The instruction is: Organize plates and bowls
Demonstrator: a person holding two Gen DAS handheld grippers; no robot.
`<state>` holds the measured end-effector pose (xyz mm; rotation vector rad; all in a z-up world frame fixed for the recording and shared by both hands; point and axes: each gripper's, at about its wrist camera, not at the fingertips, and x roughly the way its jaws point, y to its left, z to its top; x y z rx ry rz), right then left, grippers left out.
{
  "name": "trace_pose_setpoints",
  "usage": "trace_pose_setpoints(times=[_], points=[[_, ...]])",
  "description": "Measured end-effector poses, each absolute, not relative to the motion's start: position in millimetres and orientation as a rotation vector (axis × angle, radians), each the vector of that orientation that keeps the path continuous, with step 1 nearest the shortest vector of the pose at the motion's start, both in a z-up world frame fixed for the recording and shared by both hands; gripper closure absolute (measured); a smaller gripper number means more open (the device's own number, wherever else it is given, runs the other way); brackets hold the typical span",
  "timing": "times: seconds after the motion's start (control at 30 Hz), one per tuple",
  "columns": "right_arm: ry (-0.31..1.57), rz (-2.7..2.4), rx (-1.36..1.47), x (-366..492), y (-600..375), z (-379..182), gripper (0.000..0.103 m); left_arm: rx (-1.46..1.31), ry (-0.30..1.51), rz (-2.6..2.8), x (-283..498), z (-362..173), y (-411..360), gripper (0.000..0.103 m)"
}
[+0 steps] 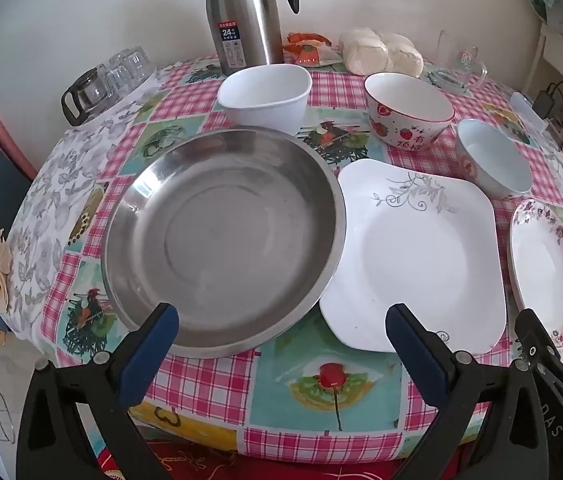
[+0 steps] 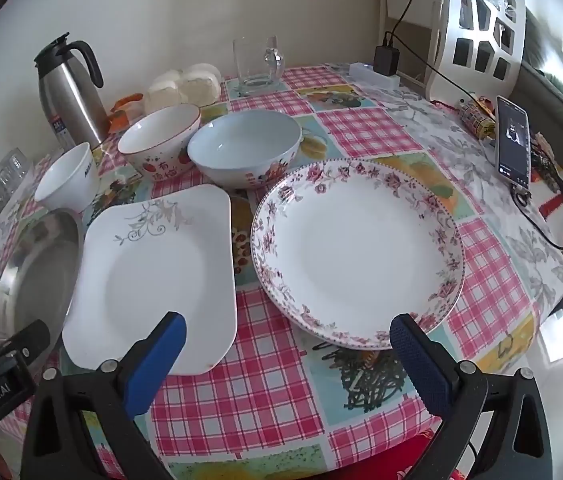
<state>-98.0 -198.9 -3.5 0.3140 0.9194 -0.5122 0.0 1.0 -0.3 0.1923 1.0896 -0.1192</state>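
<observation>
Dishes sit on round table (image 1: 321,432) w/ glossy pink-check cloth: steel pan (image 1: 221,240) left, square plate (image 1: 421,256) touching it, floral plate (image 2: 357,252) right; three bowls behind. Flask (image 1: 245,12) by cream wall. Left gripper (image 1: 281,328) & right gripper (image 2: 287,332) both wide, empty.

Cream wall (image 2: 201,12); white chair (image 2: 481,28); checked tablecloth (image 2: 265,392).
</observation>
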Motion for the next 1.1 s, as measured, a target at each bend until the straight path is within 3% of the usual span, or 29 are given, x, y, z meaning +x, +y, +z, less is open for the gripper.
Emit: trace_pose_setpoints(times=[1.1], points=[[0.927, -0.483, 0.299, -96.0, -194.0, -2.3, 0.0, 0.199, 1.088, -0.125, 0.7, -5.0, -1.9, 0.0]])
